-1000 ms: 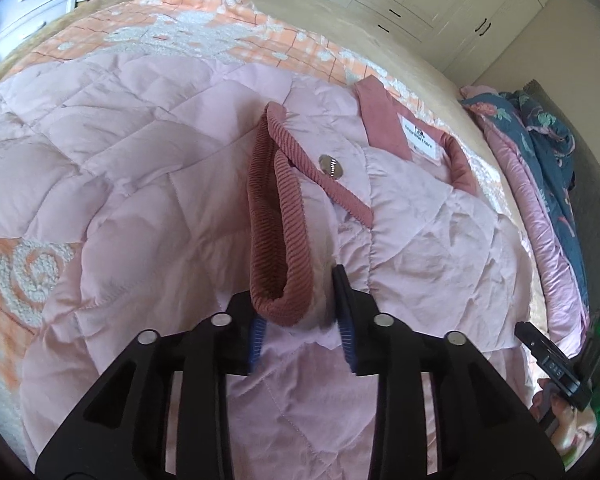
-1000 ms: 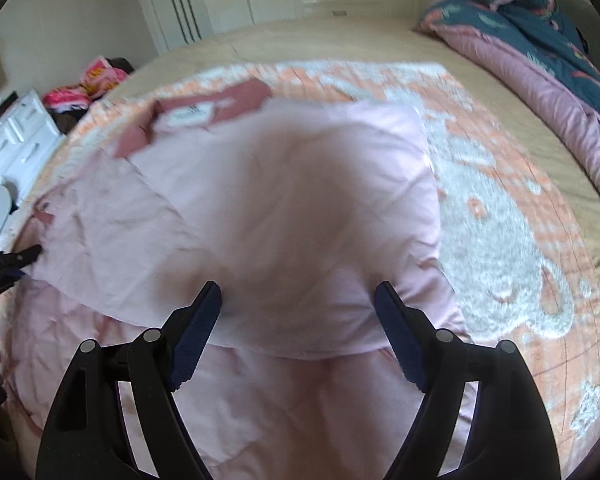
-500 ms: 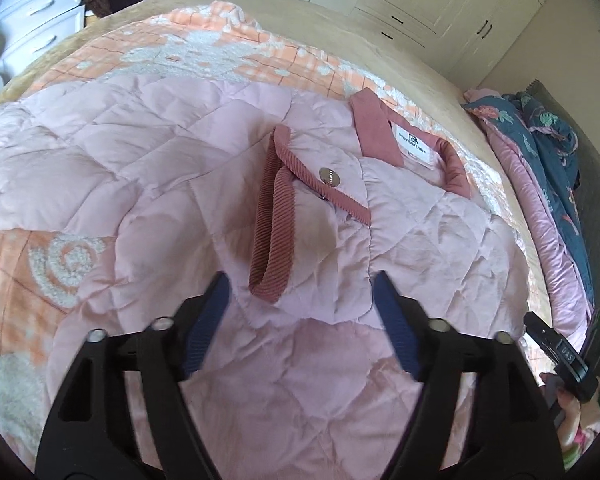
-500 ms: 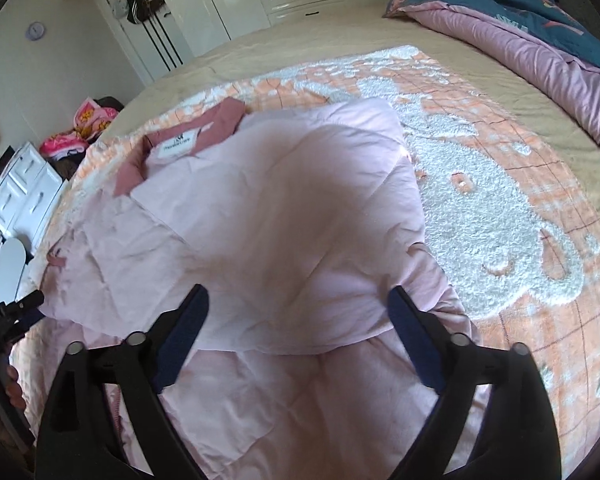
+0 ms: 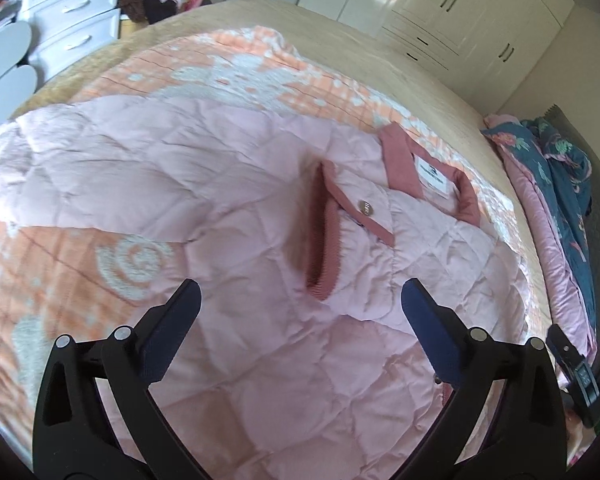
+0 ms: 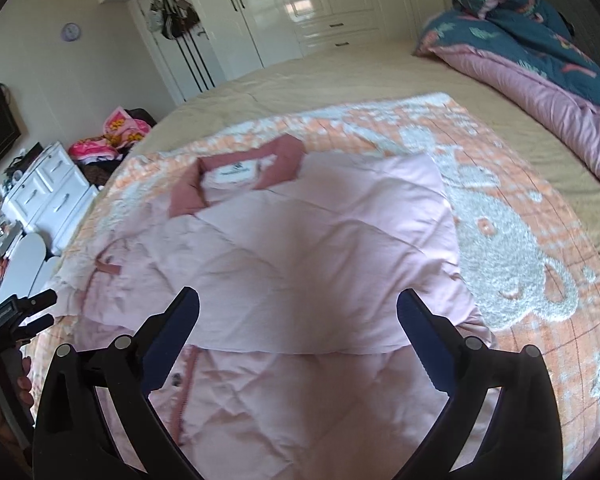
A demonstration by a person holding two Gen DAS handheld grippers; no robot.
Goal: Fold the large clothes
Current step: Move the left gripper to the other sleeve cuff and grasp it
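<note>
Lay spread on orange-and-white blanket (image 5: pixel 80 264): pink quilted jacket (image 5: pixel 260 360), sleeves folded across front, dusty-rose collar (image 6: pixel 276 160) far end. Hovered above, left gripper (image 5: pixel 300 308) and right gripper (image 6: pixel 298 312), jaws opening wide, gripping nothing.

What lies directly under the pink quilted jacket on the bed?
The pink quilted jacket lies on an orange-and-white patterned blanket, which shows around its edges, over a beige bed cover. Whatever part of the blanket sits beneath the jacket is covered.
</note>
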